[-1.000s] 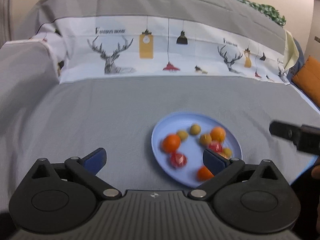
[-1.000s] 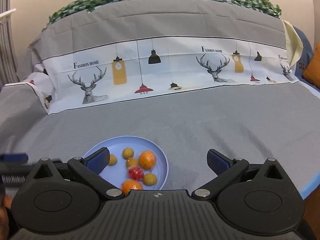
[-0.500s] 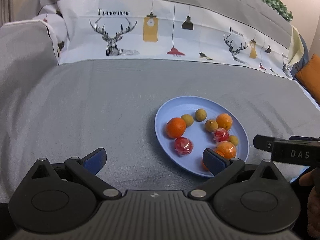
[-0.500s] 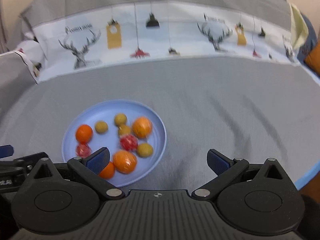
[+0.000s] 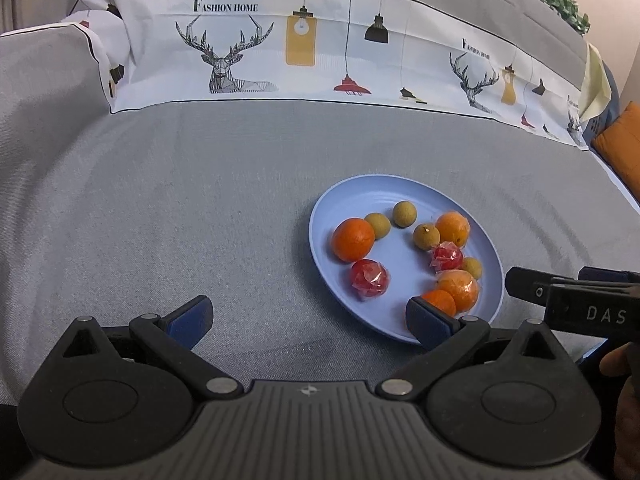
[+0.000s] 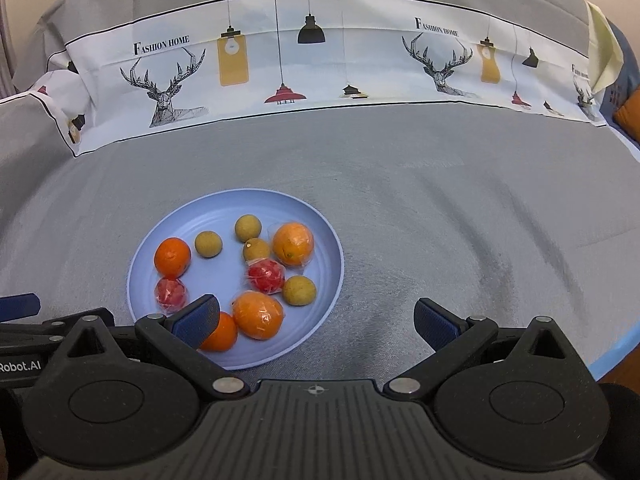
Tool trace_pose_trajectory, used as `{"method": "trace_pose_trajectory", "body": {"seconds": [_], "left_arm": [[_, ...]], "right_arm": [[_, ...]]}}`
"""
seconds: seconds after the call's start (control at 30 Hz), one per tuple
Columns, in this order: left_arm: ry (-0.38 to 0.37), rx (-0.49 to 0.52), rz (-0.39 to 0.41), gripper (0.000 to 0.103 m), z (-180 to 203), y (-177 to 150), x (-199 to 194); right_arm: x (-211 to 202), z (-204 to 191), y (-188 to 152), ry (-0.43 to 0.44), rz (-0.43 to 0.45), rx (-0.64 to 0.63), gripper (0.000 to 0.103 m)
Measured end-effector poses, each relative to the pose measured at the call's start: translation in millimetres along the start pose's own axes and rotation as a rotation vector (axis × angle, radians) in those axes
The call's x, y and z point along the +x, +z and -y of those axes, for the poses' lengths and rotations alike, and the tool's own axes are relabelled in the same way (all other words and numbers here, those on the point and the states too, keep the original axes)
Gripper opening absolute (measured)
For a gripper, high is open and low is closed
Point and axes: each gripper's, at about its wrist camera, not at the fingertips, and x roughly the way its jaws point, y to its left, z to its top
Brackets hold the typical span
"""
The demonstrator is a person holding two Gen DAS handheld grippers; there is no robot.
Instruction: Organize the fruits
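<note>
A light blue plate (image 5: 352, 196) (image 6: 224, 204) lies on the grey cloth and holds several fruits: oranges (image 5: 353, 239) (image 6: 172, 257), small tan longans (image 5: 404, 213) (image 6: 248, 228) and red wrapped fruits (image 5: 370, 279) (image 6: 265, 276). My left gripper (image 5: 308, 320) is open and empty, low over the cloth at the plate's near left. My right gripper (image 6: 316, 320) is open and empty, at the plate's near right edge. Its left fingertip (image 6: 198, 320) covers part of one orange. The right gripper's side shows in the left wrist view (image 5: 572, 300).
A printed sheet with deer and lamps (image 5: 304, 52) (image 6: 280, 64) drapes over the raised back. An orange cushion (image 5: 620, 144) lies at the far right. The cloth's front edge with a blue border (image 6: 616, 352) runs at the lower right.
Both grippers have moved forward and tilted down over the plate, which now sits higher and larger in both views. Both stay open. The fruits have not moved.
</note>
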Motion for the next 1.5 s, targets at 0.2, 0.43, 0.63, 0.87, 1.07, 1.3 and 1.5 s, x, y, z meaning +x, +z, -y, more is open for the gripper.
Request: {"method": "trace_pose_trajectory", "body": {"seconds": [0.2,0.43,0.63,0.87,1.07,1.3,1.5], "left_arm": [[-0.001,0.003,-0.004,0.103,0.2,-0.2,0.7],[-0.006,0.001,-0.007,0.103,-0.4,0.2,1.7],[-0.013,-0.004,-0.008,0.103,-0.7,0.4,2.0],[-0.018,-0.002,-0.007,0.103,0.5,0.2,2.6],[-0.025,0.004,-0.005,0.103,1.8,0.2,3.5],[-0.04,0.013,-0.002,0.103,2.8,0.1,3.4],[-0.05,0.014,-0.004,0.103,3.7,0.2,5.8]], "right_arm": [[0.6,-1.7,-0.3,0.001,-0.002,-0.004,0.102],[2.1,-3.6,-0.6,-0.001,-0.007,-0.009,0.102],[2.4,-4.1,-0.4,-0.001,-0.008,-0.011,0.102],[2.3,-4.9,-0.4,-0.001,-0.008,-0.012,0.102],[2.4,-5.4,-0.3,-0.002,-0.008,-0.011,0.102],[3.2,-6.1,-0.6,-0.002,-0.009,-0.009,0.102],[6.5,-5.1,-0.9,0.002,-0.015,-0.002,0.102]]}}
